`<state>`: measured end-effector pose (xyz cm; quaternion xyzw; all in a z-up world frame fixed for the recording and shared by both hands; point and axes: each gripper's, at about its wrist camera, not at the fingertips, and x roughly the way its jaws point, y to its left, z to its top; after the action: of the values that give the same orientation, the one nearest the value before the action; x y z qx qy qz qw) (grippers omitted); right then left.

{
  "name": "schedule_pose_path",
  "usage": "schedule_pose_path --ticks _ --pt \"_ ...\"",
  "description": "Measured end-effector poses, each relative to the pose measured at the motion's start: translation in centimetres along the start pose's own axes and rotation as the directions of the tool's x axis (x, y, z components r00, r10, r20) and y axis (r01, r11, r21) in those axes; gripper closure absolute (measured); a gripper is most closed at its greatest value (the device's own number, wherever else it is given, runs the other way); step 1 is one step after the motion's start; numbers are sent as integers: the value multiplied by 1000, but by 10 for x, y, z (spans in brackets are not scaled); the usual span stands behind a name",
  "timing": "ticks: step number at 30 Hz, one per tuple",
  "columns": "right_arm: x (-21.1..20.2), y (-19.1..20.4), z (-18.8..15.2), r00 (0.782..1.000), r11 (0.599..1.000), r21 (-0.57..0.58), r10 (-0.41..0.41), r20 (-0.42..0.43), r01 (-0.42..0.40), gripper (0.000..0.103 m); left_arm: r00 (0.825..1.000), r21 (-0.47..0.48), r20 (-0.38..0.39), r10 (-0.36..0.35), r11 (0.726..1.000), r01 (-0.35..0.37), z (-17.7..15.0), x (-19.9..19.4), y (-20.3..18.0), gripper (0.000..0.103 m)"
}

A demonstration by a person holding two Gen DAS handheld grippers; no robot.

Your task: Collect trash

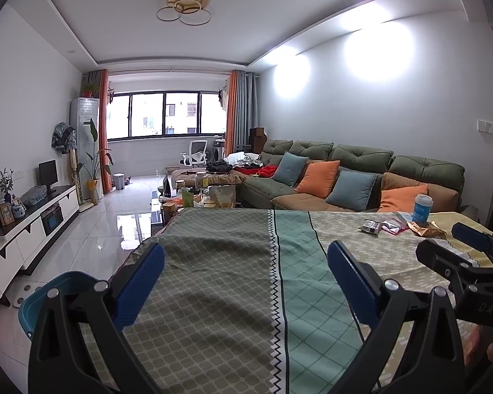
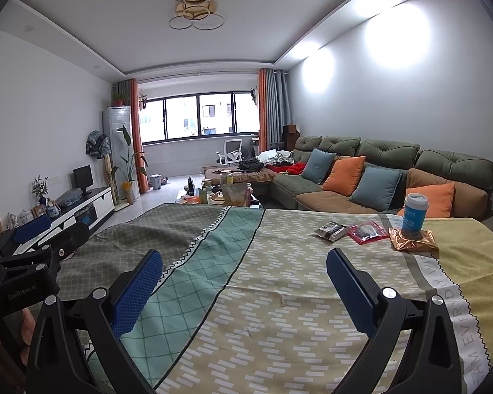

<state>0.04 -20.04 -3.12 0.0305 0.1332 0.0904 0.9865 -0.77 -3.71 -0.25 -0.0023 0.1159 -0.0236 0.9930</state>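
My left gripper [image 1: 246, 282] hangs over the table with its jaws wide apart and nothing between them; the pads [image 1: 141, 282] are blue, rubbery and finely dimpled, set on black plastic arms with round metal bolts; my right gripper [image 2: 245, 287] is spread just as wide and equally empty, showing the same mesh-like blue texture on its left pad [image 2: 138, 292]. Under both lies a patchwork tablecloth [image 2: 279, 282], soft and slightly wrinkled; one panel is olive with a lattice print, one teal with diamonds, one yellow-green with short white dashes, and zigzag stitching divides them. The trash sits well ahead of my right gripper, toward the far right of the table: a crumpled grey-black foil wrapper [image 2: 330, 230], flat and shiny; just beside it a red-edged clear plastic pouch [image 2: 368, 232] with something dark inside that I cannot identify; then a creased, glossy copper-gold packet [image 2: 410, 241]. A blue cylindrical cup with a white lid [image 2: 414, 213] stands upright on the gold packet's back edge; its lid hides whatever it may contain. In the left view, a teal plastic bin [image 1: 42, 298] shows beside the table's left edge on the tiled floor; only its smooth rounded rim is visible, so I cannot tell what it holds.
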Motion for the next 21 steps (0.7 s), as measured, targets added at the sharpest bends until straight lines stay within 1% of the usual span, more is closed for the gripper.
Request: schedule_pose_path --ticks 21 --pt "2 -3 5 1000 1000 -2 13 4 -13 4 1000 -1 -5 7 1000 -7 1 5 1 3"
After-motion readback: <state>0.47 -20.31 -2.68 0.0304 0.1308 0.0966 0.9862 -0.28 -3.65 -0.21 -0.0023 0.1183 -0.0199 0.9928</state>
